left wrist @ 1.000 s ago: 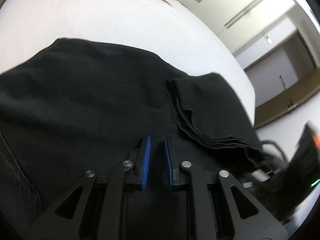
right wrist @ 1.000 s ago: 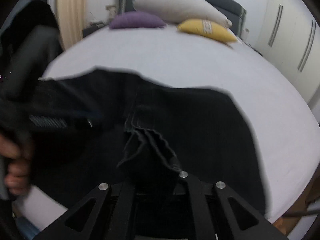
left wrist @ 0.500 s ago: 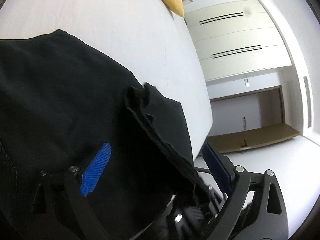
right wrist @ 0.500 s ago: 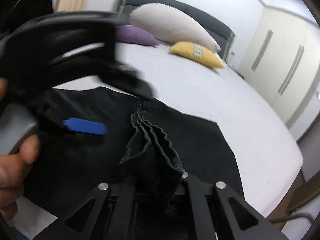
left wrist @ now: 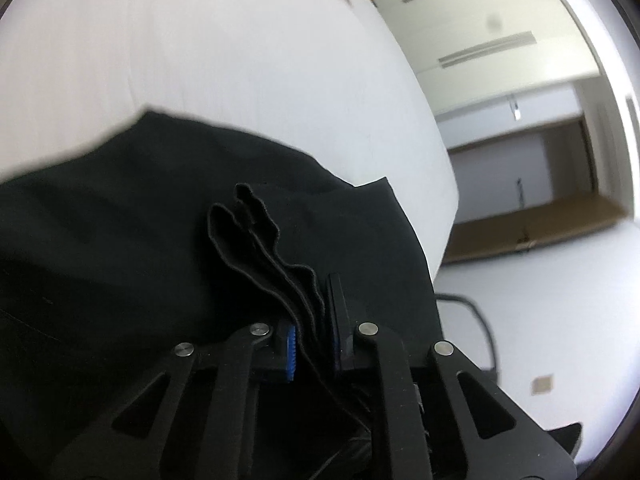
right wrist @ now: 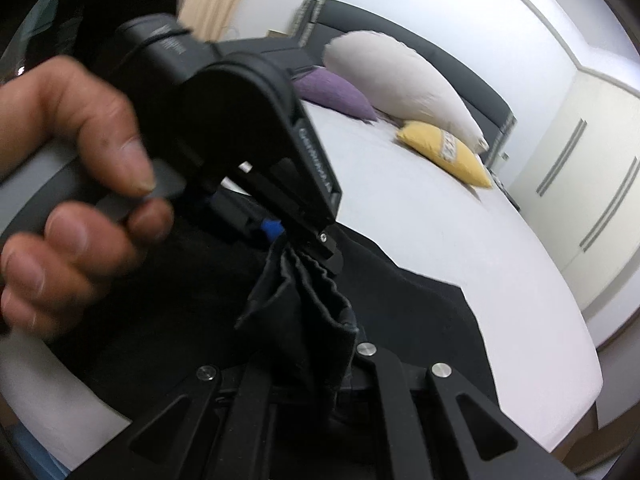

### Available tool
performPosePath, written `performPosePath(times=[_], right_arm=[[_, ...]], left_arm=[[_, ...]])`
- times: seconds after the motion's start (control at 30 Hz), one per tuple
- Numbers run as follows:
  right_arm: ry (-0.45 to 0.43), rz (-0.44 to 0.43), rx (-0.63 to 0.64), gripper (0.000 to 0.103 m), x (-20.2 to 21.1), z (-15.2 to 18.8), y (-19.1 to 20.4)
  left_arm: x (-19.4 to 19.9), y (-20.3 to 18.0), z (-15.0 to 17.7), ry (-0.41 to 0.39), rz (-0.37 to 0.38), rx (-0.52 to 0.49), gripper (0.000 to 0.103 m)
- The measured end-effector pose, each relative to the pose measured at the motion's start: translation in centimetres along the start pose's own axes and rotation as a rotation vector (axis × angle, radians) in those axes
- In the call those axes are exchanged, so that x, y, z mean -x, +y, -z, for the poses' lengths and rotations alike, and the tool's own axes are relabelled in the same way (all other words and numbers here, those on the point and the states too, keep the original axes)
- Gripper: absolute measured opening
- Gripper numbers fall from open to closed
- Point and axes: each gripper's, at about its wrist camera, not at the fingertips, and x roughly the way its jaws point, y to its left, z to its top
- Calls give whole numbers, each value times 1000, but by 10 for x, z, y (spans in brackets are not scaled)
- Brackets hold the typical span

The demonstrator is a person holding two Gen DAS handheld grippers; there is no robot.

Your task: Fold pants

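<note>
Black pants lie on the white bed. My left gripper is shut on the stacked hem layers of the pants, which stick up between its blue pads. In the right wrist view the pants spread over the bed, and my right gripper is shut on the same bunched hem, its fingertips hidden by cloth. The left gripper, held by a hand, grips that hem just ahead of the right one.
A white pillow, a purple pillow and a yellow pillow lie at the dark headboard. White wardrobes stand to the right. The bed edge drops to the floor at right.
My left gripper opened wide, moved onto the raised hem and closed on it. My right gripper kept its hold on the hem and lifted it slightly.
</note>
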Motion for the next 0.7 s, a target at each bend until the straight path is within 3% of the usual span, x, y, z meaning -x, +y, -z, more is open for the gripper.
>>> performPosePath(times=[0.13, 0.33, 0.53, 0.63, 0.7], right_arm=[[1, -36, 38, 5, -3, -2, 21], [23, -93, 98, 5, -7, 5, 52], [64, -118, 130, 5, -11, 14, 67], [120, -148, 151, 14, -20, 19, 74], [134, -164, 117, 15, -22, 19, 69]], left_arm=[[8, -1, -1, 10, -73, -61, 10], [10, 16, 9, 14, -130, -52, 10], [15, 38, 23, 9, -148, -28, 11], [5, 45, 15, 5, -171, -14, 12], [6, 49, 16, 5, -159, -2, 13]])
